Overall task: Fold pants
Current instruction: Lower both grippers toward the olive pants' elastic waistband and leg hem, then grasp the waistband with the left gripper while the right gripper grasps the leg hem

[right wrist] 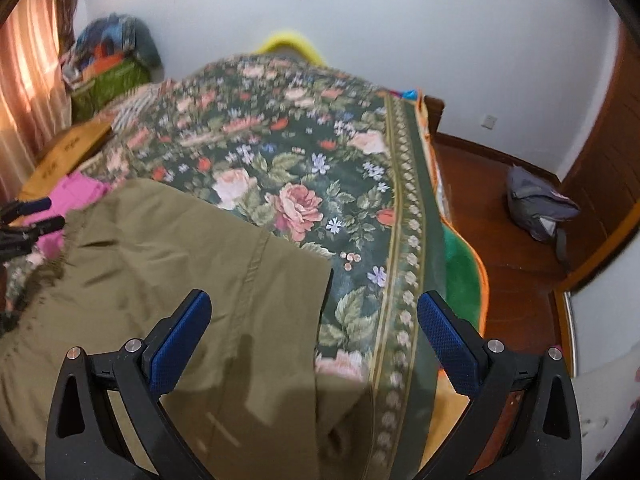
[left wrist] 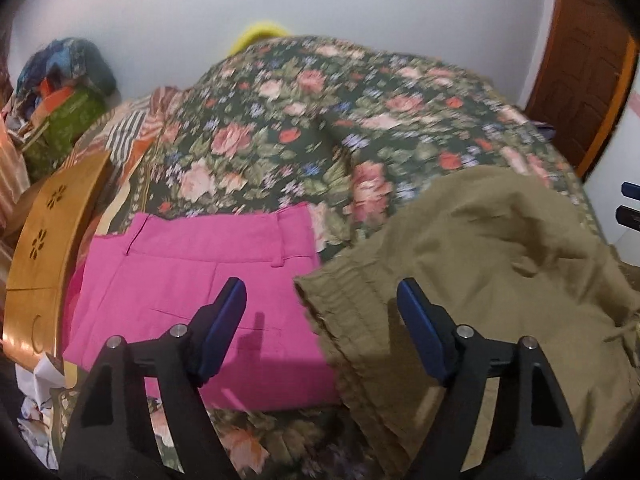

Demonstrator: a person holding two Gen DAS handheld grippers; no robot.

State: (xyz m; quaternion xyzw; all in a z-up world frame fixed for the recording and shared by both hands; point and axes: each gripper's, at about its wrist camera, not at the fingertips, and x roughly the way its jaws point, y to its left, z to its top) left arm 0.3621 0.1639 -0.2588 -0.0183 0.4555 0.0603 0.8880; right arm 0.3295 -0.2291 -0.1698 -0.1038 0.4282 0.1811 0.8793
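Olive pants (left wrist: 480, 248) lie rumpled on the floral bedspread (left wrist: 280, 140), their gathered waistband toward the left. A folded pink pair (left wrist: 192, 280) lies flat beside them on the left. My left gripper (left wrist: 320, 296) hovers open above the gap where the pink pair meets the olive waistband, with nothing between its blue pads. In the right wrist view the olive pants (right wrist: 160, 260) spread to the lower left, and my right gripper (right wrist: 314, 304) stands open over their right edge, touching nothing. The left gripper's fingers (right wrist: 36, 216) show at the left edge there.
A wooden lap table (left wrist: 44, 240) stands at the bed's left edge, with a green basket of clothes (left wrist: 68, 128) behind it. The bed's right edge (right wrist: 404, 240) drops to a wooden floor where a grey bag (right wrist: 536, 208) lies. A brown door (left wrist: 580, 72) is at the right.
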